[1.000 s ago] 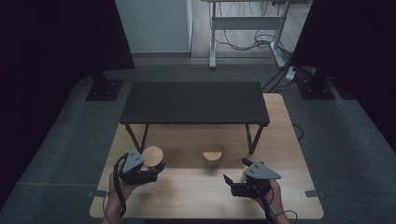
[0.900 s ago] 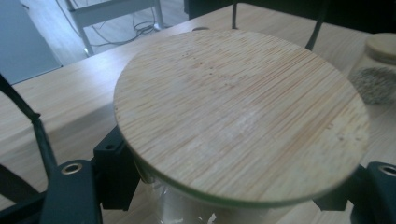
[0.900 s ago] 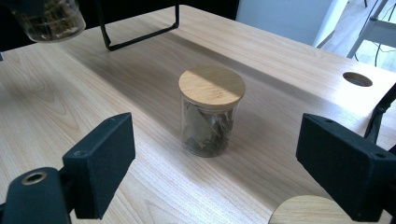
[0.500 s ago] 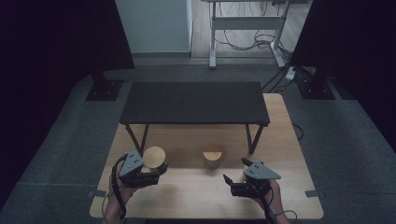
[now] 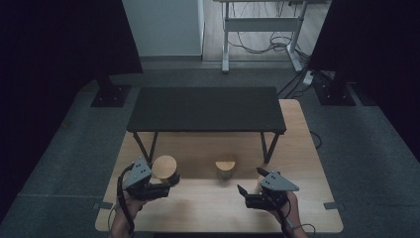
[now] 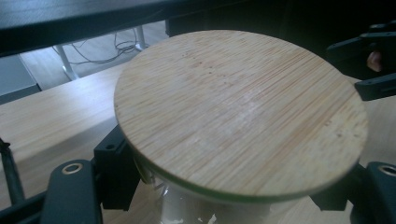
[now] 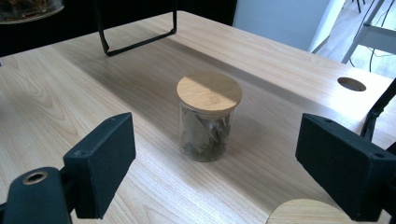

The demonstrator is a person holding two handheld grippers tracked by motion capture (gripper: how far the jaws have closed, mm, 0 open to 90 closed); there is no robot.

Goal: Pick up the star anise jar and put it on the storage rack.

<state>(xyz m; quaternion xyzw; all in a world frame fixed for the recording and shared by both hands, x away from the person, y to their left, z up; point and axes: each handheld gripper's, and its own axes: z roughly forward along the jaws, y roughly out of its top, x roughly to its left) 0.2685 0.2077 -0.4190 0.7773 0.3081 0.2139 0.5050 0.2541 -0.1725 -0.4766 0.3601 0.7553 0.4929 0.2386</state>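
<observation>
Jar with bamboo lid [image 5: 165, 169] is held clamped in the left gripper [image 5: 163, 187], jaws pressed on the glass body under the lid rim, seen in the left gripper view [image 6: 240, 112]; it sits at the left front part of the light wooden table [image 5: 208, 218], just in front of the black shelf [image 5: 205, 109] leg. A second lidded jar [image 7: 209, 116] with dried leaves inside is stood upright mid-table, well apart from the first. The right gripper [image 5: 247, 194] is held open, nothing between the jaws, near this jar and aimed at it. Bare tabletop is left between both grippers; front table edge is close under the hands
</observation>
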